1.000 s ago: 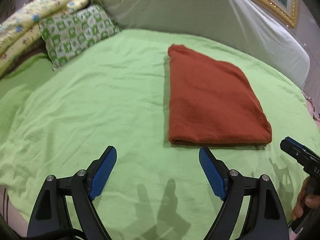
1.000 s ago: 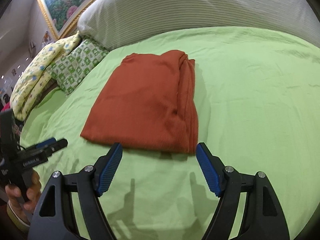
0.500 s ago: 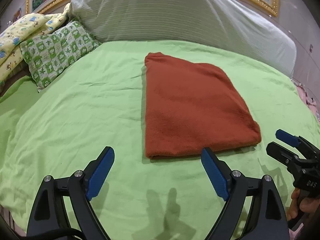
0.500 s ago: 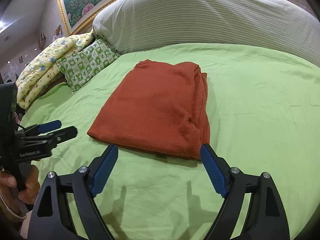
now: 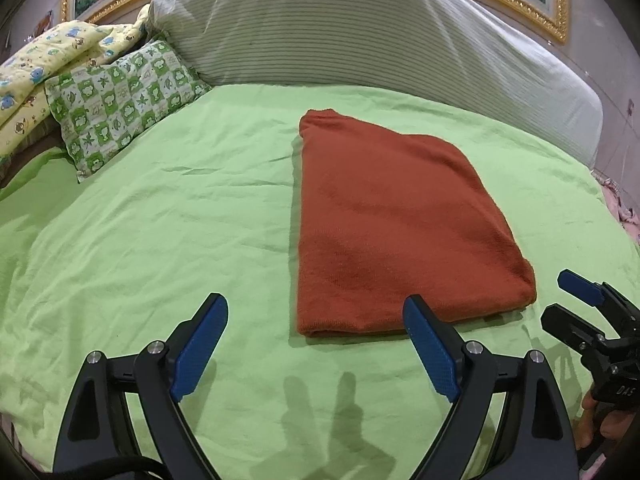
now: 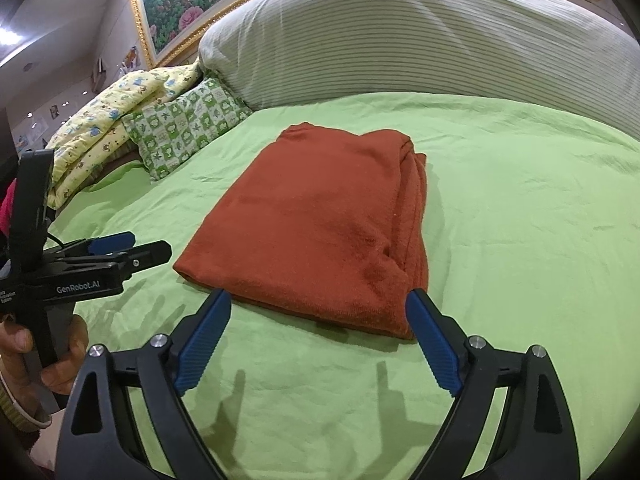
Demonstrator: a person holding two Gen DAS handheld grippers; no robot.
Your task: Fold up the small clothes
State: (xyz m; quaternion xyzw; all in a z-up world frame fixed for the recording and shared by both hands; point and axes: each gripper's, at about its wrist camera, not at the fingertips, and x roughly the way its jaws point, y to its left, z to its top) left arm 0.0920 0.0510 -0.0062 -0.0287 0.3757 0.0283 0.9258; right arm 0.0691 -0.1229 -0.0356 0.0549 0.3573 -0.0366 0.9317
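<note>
I'm holding my left tool (image 5: pixel 316 344) and right tool (image 6: pixel 318 338) released just short of the folded rust garment (image 5: pixel 392 232) lying on the bed (image 5: pixel 160 220); pinching only the top layer risks undoing the fold

A home bedroom: a bed under a light green sheet (image 5: pixel 160 240), a big striped bolster (image 5: pixel 360 40) at its head, a green checked pillow (image 5: pixel 120 108), a yellow printed quilt (image 6: pixel 108 120), and what looks like a gold-framed flower painting (image 6: pixel 172 12) on the wall.
</note>
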